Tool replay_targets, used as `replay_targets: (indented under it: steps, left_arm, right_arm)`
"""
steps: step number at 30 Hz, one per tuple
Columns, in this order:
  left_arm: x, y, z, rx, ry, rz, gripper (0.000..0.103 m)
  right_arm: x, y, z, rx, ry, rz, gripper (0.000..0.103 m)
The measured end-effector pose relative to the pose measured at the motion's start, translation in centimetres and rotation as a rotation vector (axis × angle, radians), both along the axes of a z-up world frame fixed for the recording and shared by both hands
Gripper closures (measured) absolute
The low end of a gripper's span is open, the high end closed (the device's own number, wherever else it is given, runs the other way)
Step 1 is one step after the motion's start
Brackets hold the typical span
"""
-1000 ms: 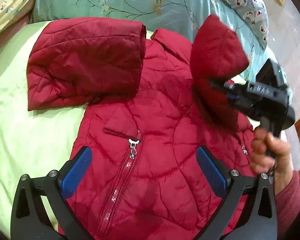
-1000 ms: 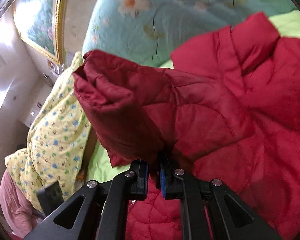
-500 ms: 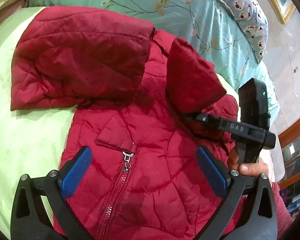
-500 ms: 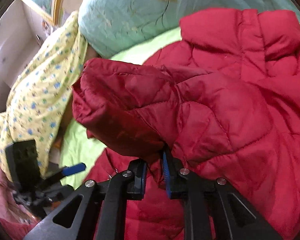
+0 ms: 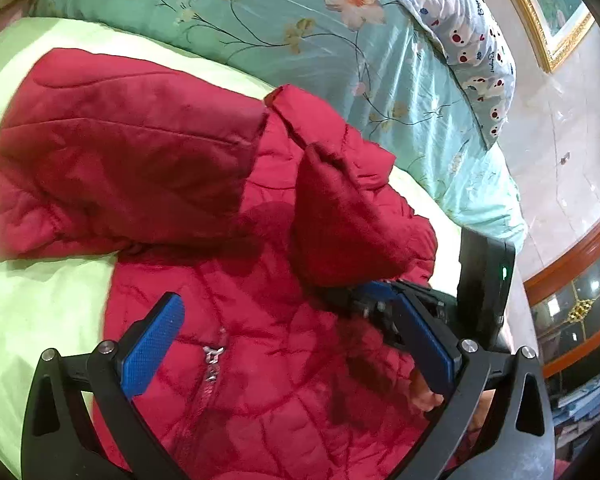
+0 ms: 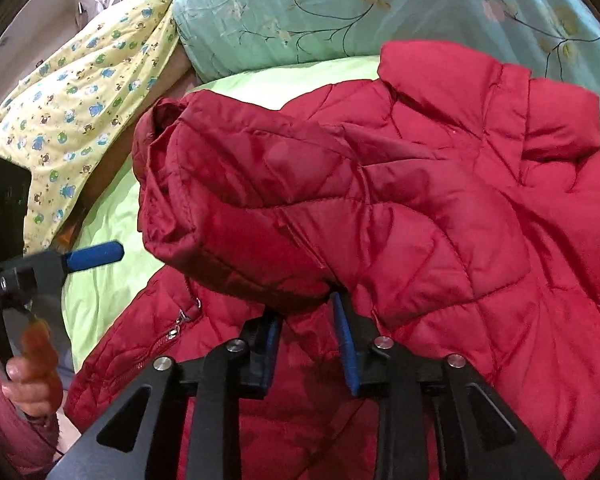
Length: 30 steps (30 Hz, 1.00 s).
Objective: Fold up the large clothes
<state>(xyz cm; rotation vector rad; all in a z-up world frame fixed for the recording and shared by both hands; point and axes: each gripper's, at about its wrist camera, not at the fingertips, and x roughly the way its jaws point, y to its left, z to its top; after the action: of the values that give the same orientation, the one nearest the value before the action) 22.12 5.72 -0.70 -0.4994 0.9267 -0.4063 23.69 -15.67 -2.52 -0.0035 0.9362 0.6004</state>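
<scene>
While the red quilted jacket (image 5: 228, 312) is lying zipper-up on the lime green sheet (image 5: 28, 304), the left gripper (image 5: 292, 344) is hovering over its front with jaws spread wide. Right gripper (image 6: 308, 332) is coming in low, jaws parted partway, sleeve cuff (image 6: 236, 216) sitting between them.

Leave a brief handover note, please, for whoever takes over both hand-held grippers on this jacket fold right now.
Left hand-held gripper: open, empty, above the red jacket near its zipper.
Right hand-held gripper: jaws narrow at the second sleeve; grip unclear.
Jacket lies front up on the green sheet.
Done: first sleeve lies folded at the shoulder.
Left: lay the second sleeve flat across the chest, then fold the body.
</scene>
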Motion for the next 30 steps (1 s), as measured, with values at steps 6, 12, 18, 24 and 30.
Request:
replay_targets:
  steps: [6,12,18,24,30]
  left_arm:
    - [2.8,-1.2,-0.1,-0.07,0.037,-0.044,0.0]
    - [5.1,-3.6,-3.2,0.045,0.113,-0.076,0.012]
    - [5.5,-5.4,-4.1,0.282,0.036,-0.061,0.081]
    - [5.3,-7.1,-2.0,0.573,-0.128,-0.046,0.08]
    - [5.2,-5.9,-5.2,0.577,-0.064,-0.052,0.053]
  right_arm:
    - [-1.6,0.1,0.9,-0.04,-0.07,0.018,0.028]
    - [-3.4,-4.5,2.9,0.005,-0.093,-0.042,0.028]
    - [-4.3,-11.2,3.4,-0.013,-0.121,-0.267,0.029]
    - [-1.7,-13.9,2.8,-0.026,-0.121,-0.395,0.03]
    - [1.9,-13.9,-0.9,-0.137,-0.041,-0.472,0.032]
